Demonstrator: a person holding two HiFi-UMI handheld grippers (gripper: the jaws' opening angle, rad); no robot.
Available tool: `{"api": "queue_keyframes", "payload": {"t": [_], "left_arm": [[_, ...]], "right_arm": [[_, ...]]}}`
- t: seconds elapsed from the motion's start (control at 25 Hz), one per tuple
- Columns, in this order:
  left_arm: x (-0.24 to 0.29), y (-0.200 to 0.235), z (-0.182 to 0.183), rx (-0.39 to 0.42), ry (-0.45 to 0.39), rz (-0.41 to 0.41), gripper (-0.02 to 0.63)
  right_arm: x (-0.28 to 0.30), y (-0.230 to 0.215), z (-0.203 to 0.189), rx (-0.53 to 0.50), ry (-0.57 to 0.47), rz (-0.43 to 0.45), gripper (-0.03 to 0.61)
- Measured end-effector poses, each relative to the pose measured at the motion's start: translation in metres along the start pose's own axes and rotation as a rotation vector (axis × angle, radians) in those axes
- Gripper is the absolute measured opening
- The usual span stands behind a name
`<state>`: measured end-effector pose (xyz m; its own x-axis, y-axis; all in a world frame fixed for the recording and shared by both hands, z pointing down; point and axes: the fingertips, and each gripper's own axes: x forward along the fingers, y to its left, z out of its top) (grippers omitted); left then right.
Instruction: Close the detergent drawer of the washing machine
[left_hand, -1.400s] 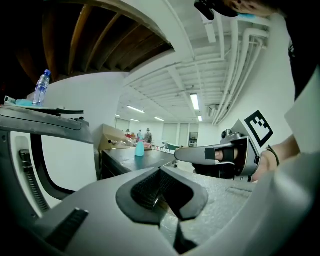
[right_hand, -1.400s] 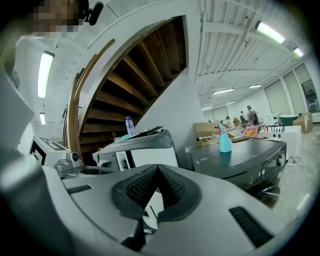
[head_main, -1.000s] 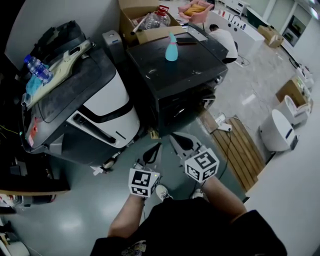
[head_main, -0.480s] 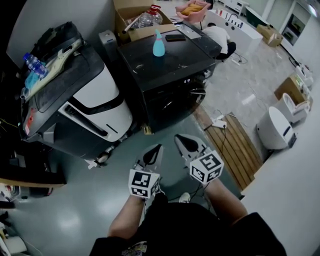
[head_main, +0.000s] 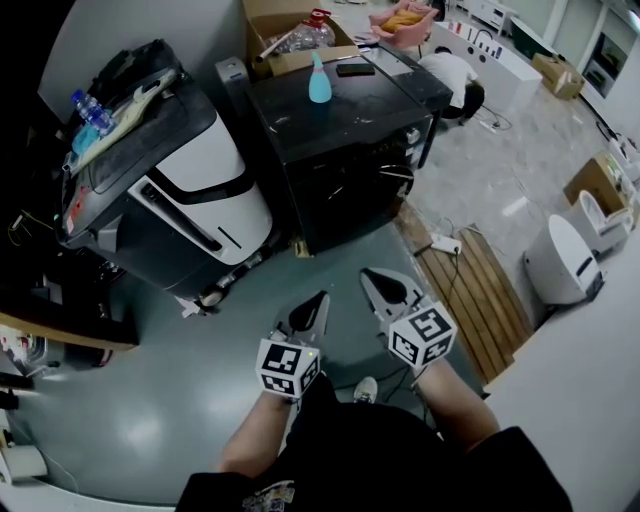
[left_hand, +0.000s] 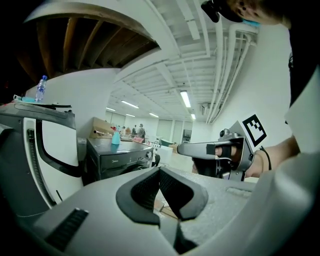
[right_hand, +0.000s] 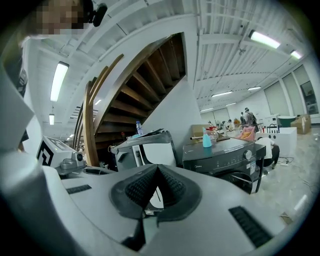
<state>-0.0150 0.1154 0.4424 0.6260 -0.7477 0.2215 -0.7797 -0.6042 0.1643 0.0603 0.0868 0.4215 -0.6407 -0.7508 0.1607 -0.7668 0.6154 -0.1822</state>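
1. In the head view the black washing machine (head_main: 345, 150) now sits higher in the frame than a second ago. More bare floor (head_main: 150, 400) lies between it and the two grippers at the lower centre. The person has backed away from it.
2. The left tongs (head_main: 312, 310) are pressed together with nothing between them, and the left gripper view shows the ribbed pads meeting. The right tongs (head_main: 380, 285) are likewise together and empty. Both point toward the machine but are well apart from it.
3. The detergent drawer lies in the top strip of the machine's front, in the upper middle of the head view. It is too small to pick out on its own. Nothing seems to stick out from that strip, so I judge the drawer already pushed in and the work finished.
4. A blue bottle (head_main: 320, 82) stands on the machine's top, with an open cardboard box (head_main: 290, 40) behind it.
5. A white and black appliance (head_main: 200, 200) leans at the upper left, and wooden slats (head_main: 470, 300) lie on the floor at the right.
6. The floor is smooth grey-green. A person (head_main: 450, 75) crouches at the upper right, and the right gripper view shows a staircase (right_hand: 135, 85) overhead.
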Motion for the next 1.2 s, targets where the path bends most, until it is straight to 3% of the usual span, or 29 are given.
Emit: {"api": "queue_keyframes", "payload": {"t": [0.6, 1.2], "left_arm": [[-0.032, -0.046, 0.003, 0.011, -0.038, 0.060, 0.003], [-0.044, -0.058, 0.007, 0.027, -0.058, 0.081, 0.003]], "right_arm": [[-0.064, 0.013, 0.007, -0.004, -0.044, 0.022, -0.002], [-0.072, 0.026, 0.007, -0.012, -0.056, 0.052, -0.002]]}}
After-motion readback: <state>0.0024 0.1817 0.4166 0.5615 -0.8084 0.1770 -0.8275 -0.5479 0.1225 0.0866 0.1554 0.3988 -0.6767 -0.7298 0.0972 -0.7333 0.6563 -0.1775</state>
